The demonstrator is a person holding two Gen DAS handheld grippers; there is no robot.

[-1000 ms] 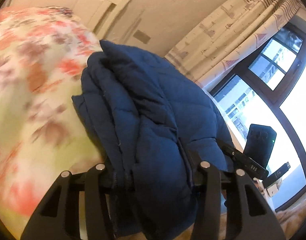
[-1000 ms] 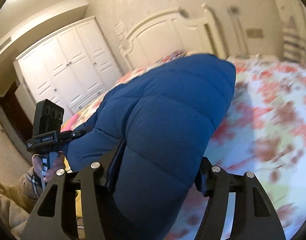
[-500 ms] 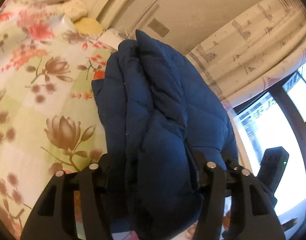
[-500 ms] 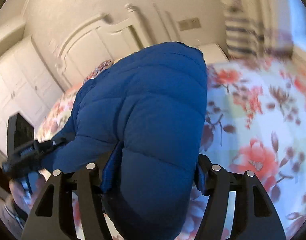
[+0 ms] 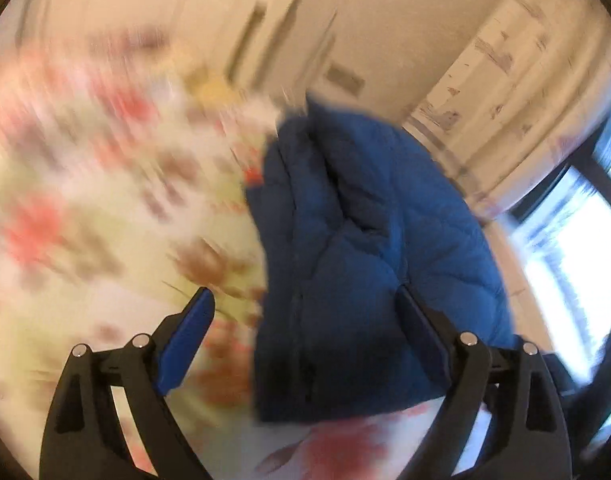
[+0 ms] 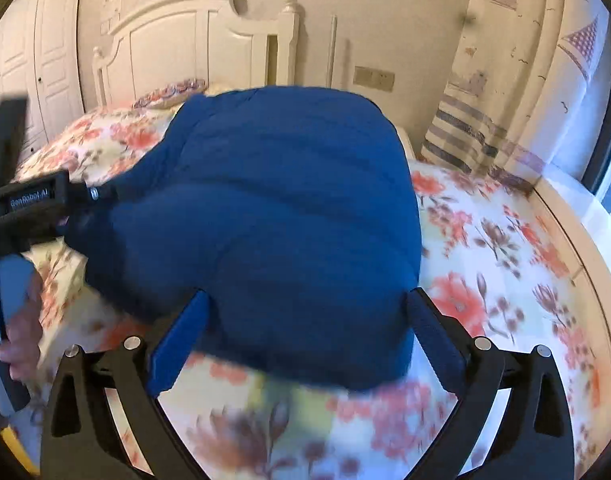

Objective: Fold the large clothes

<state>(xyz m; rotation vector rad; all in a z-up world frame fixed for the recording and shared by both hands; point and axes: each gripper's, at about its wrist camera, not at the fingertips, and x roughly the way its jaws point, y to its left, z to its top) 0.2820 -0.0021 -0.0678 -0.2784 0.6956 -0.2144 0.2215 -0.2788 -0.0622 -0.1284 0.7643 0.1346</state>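
A folded dark blue puffer jacket lies on the floral bedspread. In the left wrist view, which is blurred, my left gripper is open, its jaws wide apart with the jacket's near edge between them. In the right wrist view the jacket is a rounded bundle on the bed. My right gripper is open, its blue pads on either side of the jacket's near end and not pressing it. The left gripper's body shows at the left beside the jacket.
A white headboard and wardrobe stand behind the bed. A striped curtain and window are on the right. The bed's white edge curves along the right.
Both grippers have opened and let go of the jacket, which now rests on the bed. Both have drawn back a little from it.
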